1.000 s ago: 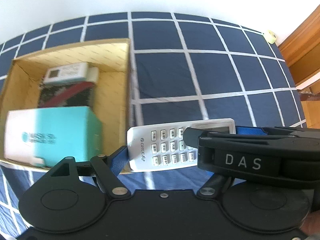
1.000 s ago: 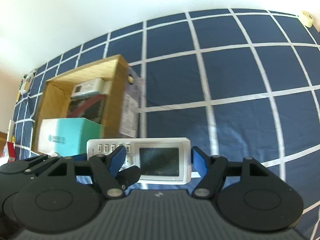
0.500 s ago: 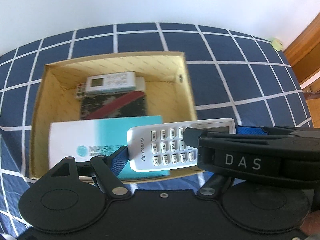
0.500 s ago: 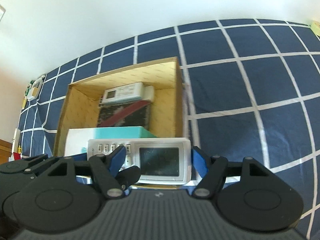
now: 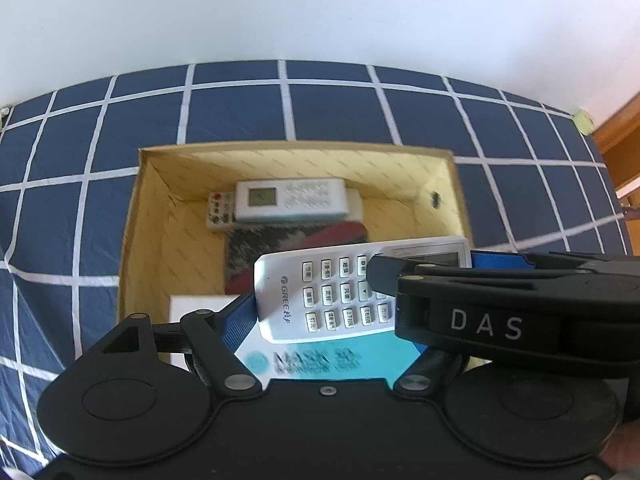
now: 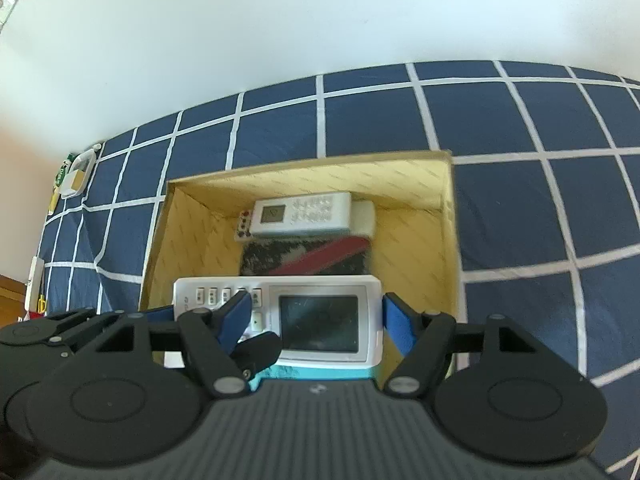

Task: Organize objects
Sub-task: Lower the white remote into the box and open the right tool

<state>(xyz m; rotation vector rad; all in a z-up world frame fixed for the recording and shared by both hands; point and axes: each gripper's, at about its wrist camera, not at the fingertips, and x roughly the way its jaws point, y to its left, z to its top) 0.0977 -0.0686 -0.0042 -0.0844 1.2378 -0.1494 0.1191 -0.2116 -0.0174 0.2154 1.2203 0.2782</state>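
- Both hand-held grippers, left (image 5: 362,292) and right (image 6: 316,316), clamp 1 white remote (image 5: 340,292) above the cardboard box (image 5: 448,184).
- Only the right view shows clutter (image 6: 76,172) at the bed's (image 6: 520,128) edge.
- The box holds 2 more remotes (image 6: 304,214), a dark packet (image 6: 304,258) and a teal box (image 5: 340,360).

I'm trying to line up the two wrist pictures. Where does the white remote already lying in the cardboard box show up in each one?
Left wrist view: the white remote in the box lies at the box's far wall, upper centre of the picture, display end to the left.
Right wrist view: the same remote lies above centre, also at the far wall.
Shared landmark: the cardboard box on the blue checked cloth.
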